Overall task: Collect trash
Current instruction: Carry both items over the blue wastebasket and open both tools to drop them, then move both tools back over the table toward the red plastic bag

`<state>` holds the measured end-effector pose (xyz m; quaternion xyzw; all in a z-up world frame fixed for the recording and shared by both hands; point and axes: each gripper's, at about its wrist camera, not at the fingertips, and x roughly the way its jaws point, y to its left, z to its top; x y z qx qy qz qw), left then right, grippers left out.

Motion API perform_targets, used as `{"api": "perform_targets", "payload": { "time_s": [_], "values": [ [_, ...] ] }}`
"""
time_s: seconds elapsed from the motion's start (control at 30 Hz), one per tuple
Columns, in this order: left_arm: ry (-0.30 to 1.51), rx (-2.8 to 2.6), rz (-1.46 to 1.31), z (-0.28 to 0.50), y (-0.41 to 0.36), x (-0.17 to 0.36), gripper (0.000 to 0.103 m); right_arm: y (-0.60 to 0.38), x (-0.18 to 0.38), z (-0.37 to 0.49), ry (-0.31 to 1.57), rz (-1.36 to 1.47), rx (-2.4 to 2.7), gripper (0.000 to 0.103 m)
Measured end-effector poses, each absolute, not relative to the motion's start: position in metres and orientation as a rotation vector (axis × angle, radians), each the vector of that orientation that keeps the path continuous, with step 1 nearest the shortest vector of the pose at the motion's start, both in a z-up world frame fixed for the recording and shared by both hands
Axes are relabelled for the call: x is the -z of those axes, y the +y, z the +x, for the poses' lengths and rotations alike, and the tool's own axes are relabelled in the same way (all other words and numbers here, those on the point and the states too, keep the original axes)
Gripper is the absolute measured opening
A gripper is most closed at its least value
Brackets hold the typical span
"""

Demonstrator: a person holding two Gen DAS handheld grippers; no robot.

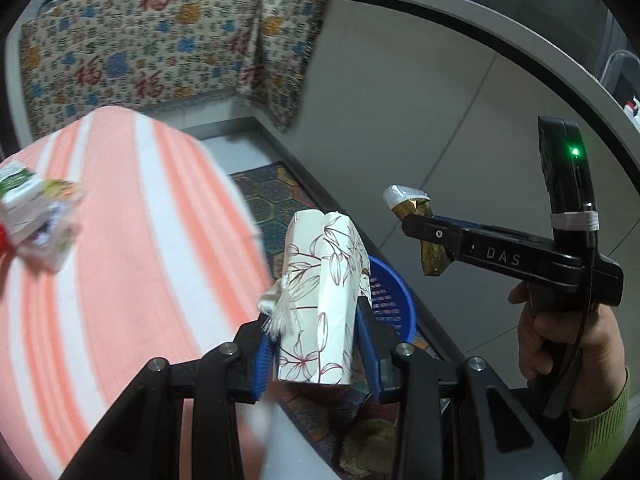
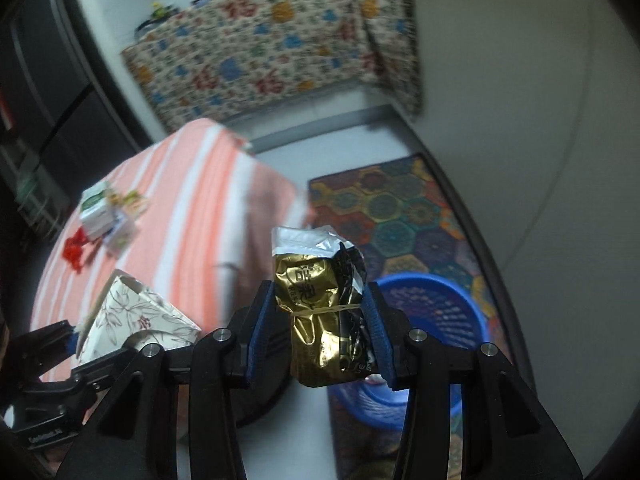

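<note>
Transport step: white floral paper box (image 1: pixel 324 300) gripped in left tongs (image 1: pixel 316 336), crumpled gold foil wrapper (image 2: pixel 326 316) in right tongs (image 2: pixel 320 328). Next: both positioned over blue plastic basket (image 2: pixel 460 320), then released.

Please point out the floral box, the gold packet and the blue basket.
Floral box (image 1: pixel 324 296), left wrist view, front face.
Gold packet (image 2: pixel 316 312), right wrist view, gold front by the rubber band.
Blue basket (image 2: pixel 436 312), right wrist view, inner mesh wall.
</note>
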<state>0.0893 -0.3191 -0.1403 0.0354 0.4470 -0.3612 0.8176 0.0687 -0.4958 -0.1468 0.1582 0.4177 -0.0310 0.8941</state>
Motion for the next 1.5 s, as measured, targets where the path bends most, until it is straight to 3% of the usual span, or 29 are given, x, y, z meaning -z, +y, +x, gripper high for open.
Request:
{"api": "perform_targets", "payload": {
  "time_s": [0.33, 0.73, 0.8, 0.9, 0.93, 1.2, 1.33, 1.5],
  "values": [
    [1.004, 0.802, 0.125, 0.097, -0.402, 0.186, 0.037, -0.552, 0.171, 0.066, 0.933, 0.419, 0.173, 0.046],
    [1.009, 0.807, 0.171, 0.108, -0.435, 0.22, 0.038, -0.574, 0.185, 0.067, 0.92, 0.476, 0.207, 0.047],
    [0.988, 0.815, 0.179, 0.109, -0.441, 0.225, 0.042, -0.576, 0.185, 0.067, 0.9, 0.493, 0.208, 0.05],
    [0.975, 0.809, 0.176, 0.111, -0.449, 0.238, 0.064, -0.577, 0.182, 0.063, 0.87, 0.502, 0.235, 0.064],
    [0.969, 0.807, 0.173, 0.113, -0.451, 0.242, 0.065, -0.578, 0.179, 0.061, 0.858, 0.503, 0.242, 0.065],
    [0.931, 0.785, 0.206, 0.109, -0.445, 0.234, 0.065, -0.58, 0.159, 0.059, 0.789, 0.48, 0.268, 0.073],
    [0.87, 0.775, 0.191, 0.093, -0.417, 0.203, 0.065, -0.571, 0.151, 0.064, 0.776, 0.454, 0.266, 0.086],
    [0.821, 0.729, 0.165, 0.079, -0.364, 0.165, 0.066, -0.547, 0.142, 0.074, 0.764, 0.378, 0.24, 0.088]
  ]
}}
